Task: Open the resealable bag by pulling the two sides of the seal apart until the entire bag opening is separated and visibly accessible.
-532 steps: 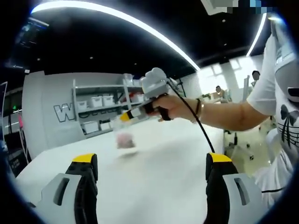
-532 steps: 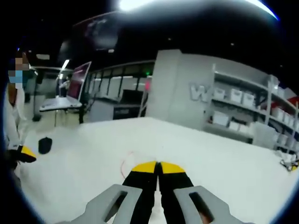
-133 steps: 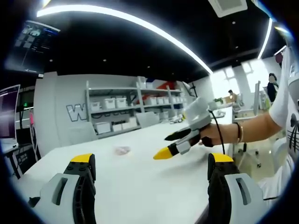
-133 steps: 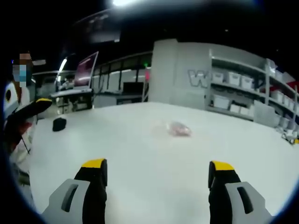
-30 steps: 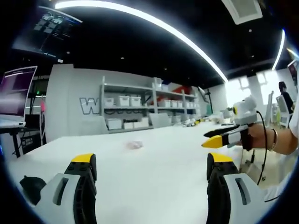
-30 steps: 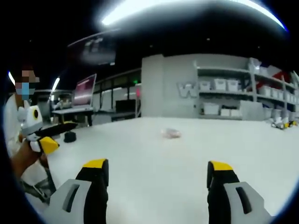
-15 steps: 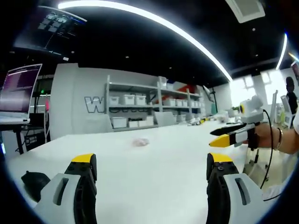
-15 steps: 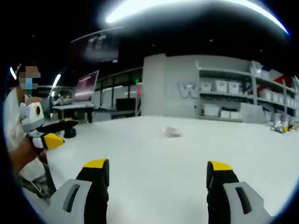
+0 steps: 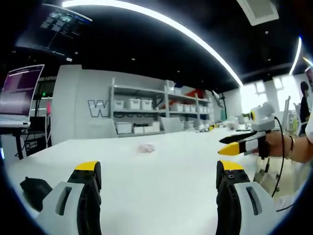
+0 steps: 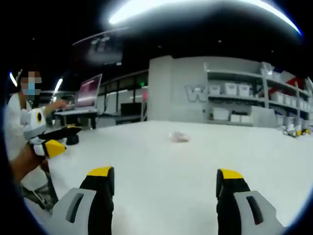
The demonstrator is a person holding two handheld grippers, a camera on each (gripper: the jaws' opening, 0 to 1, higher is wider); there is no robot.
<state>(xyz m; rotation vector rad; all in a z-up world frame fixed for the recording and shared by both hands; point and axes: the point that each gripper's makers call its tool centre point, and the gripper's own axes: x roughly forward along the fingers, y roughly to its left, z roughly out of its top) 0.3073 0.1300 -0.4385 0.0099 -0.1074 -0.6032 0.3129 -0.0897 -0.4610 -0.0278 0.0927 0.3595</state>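
1. Resealable bag [image 9: 146,147]: I see it lying on the white table [image 9: 161,171], far out from both grippers, small and pale with a pinkish content. In the right gripper view it sits at [image 10: 179,137], again well ahead of the jaws and a little left of the midline. It is too small and blurred for me to tell how its seal stands.
2. Left gripper [image 9: 159,169]: in its own view my two black, yellow-tipped jaws stand wide apart with nothing between them but bare tabletop. In the right gripper view I see it at the left edge [image 10: 53,139], held in the person's hand, low over the table.
3. Right gripper [image 10: 164,174]: in its own view the jaws are likewise spread wide, gripping nothing. In the left gripper view it shows at the right [image 9: 234,145], pointing inward over the table edge, carried by a hand [image 9: 274,146] with a bracelet at the wrist and a black cable hanging below.
4. Both grippers are well apart from the bag; neither touches it.
5. Small black object [image 9: 34,190]: on the table near the left jaw, at the left edge of the left gripper view.
6. Shelving [image 9: 146,115]: a grey rack with white bins stands behind the table, against a grey wall.
7. Monitor [image 9: 19,93]: lit, purple-toned, at the far left.
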